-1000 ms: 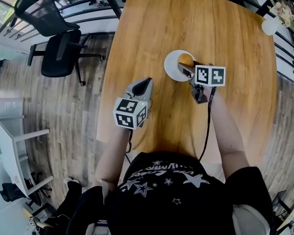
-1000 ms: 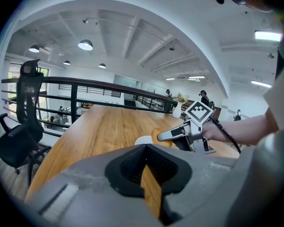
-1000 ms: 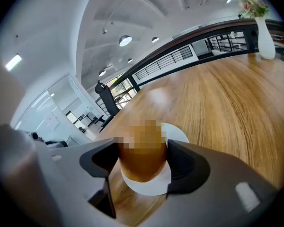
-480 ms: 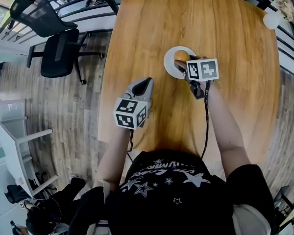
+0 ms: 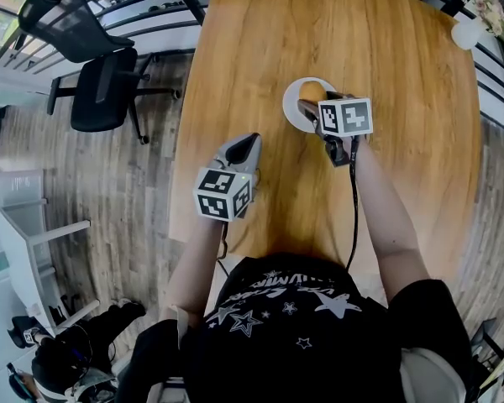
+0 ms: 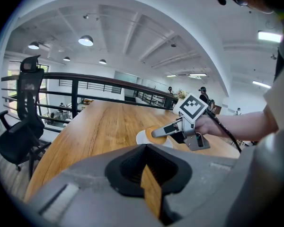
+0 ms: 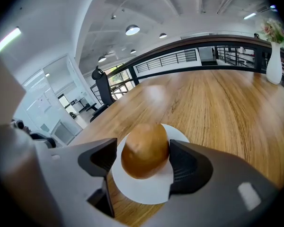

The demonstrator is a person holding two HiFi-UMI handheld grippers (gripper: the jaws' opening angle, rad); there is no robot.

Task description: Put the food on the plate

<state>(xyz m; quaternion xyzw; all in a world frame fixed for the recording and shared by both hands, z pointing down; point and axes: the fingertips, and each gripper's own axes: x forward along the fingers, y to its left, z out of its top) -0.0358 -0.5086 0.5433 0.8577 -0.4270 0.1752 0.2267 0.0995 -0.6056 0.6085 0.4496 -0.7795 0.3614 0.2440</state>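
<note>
The fingers point(image 7: 191, 169) of the right gripper point(image 7: 143, 151) are spread to either side of the food point(image 7: 144, 148), a rounded golden-brown piece. The finger at the right of the frame lies against the food, while a thin strip of white is seen between the food and the finger at the left. The food is found over the middle of the white plate point(image 7: 146, 195); in the head view it sits in the upper half of the plate, with the jaw tips just below it. The plate rests on the wooden table point(image 7: 217, 108), near the middle of its width. Behind the jaws, the right gripper's marker cube point(image 5: 346, 116) is seen facing up, and a black cable point(image 5: 354, 212) is run down along the forearm point(image 5: 388, 221). The fingers of the left gripper point(image 6: 146, 167) are pressed almost together, with only a narrow slit of table visible between them and nothing held there. The left gripper is held near the table's left edge, lower left of the plate and well apart from it, its marker cube point(image 5: 223, 194) toward the person. A white vase point(image 7: 273, 63) with flowers stands at the table's upper right corner, and a black office chair point(image 5: 101, 91) is seen on the floor at the upper left.
</note>
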